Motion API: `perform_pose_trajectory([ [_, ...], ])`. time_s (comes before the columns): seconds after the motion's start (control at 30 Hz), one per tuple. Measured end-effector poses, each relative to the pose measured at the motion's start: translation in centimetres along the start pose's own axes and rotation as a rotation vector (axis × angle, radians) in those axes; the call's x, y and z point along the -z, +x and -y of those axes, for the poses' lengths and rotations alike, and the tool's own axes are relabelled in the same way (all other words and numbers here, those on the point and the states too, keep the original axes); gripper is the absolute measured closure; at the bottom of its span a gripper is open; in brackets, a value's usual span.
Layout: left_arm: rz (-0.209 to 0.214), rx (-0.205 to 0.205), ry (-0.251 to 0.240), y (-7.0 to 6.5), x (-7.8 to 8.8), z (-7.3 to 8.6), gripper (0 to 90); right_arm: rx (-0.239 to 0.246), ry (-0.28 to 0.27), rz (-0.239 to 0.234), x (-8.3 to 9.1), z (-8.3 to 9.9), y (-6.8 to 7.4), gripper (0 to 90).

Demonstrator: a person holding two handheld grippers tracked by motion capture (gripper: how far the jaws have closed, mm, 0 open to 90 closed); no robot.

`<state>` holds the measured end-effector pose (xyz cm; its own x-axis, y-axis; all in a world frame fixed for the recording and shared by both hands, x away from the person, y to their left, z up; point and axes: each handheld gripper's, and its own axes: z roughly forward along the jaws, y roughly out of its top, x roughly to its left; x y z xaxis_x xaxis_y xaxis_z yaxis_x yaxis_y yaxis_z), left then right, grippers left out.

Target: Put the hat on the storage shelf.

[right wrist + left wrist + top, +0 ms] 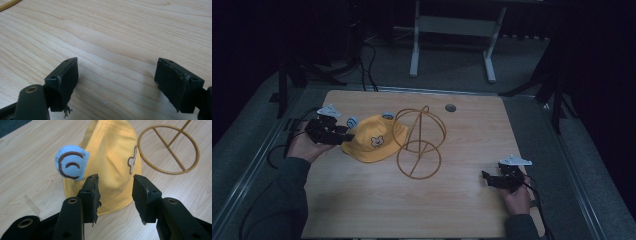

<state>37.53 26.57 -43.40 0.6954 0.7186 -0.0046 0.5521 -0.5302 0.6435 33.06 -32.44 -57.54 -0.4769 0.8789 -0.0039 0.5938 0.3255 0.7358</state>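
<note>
At the near right corner of the pale wooden table (452, 200), the person's right hand (517, 199) holds the black right gripper (490, 178) low over bare wood. In the right gripper view its jaws stand wide apart with nothing between them, only wood grain beneath.

Farther in, on the left side, the person's left hand (304, 145), coming out of a dark green sleeve (282, 200), holds the black left gripper (346, 136) pointed at the yellow cloth hat with light blue ears and a small bear face (374, 140). In the left gripper view its jaws are parted, one at each side of the hat's near brim; whether the pads touch the cloth I cannot tell. One blue ear with brown stitched curves (71, 162) stands just beside the left jaw.

The hat lies on the table left of centre, touching or just beside the gold wire hat stand with a round base and looped top (419, 142), which stands upright at mid-table.

Beyond it a small round grey grommet (450, 107) sits in the tabletop near the far edge, and a white metal frame (452, 35) stands on the grey floor behind
</note>
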Motion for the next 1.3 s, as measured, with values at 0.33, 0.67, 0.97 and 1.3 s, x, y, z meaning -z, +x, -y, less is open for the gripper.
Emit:
perform_pose_trajectory([
  [0.33, 0.002, -0.021, 0.024, 0.6, 0.3, -2.2, 56.6, 0.000, 0.000, 0.000, 0.0, 0.0, 0.0, 19.2],
  [0.67, -0.003, -0.054, 0.078, 0.6, -0.8, -4.1, 56.7, 0.000, 0.000, 0.000, 0.0, 0.0, 0.0, 19.2],
  [0.97, -0.010, -0.088, 0.129, 0.7, -2.0, -6.3, 56.8, 0.001, 0.000, 0.000, 0.0, 0.0, 0.0, 19.2],
  [1.3, -0.047, -0.109, 0.176, 0.7, -3.7, -7.8, 51.3, 0.002, 0.000, 0.000, 0.0, 0.0, 0.0, 19.2],
])
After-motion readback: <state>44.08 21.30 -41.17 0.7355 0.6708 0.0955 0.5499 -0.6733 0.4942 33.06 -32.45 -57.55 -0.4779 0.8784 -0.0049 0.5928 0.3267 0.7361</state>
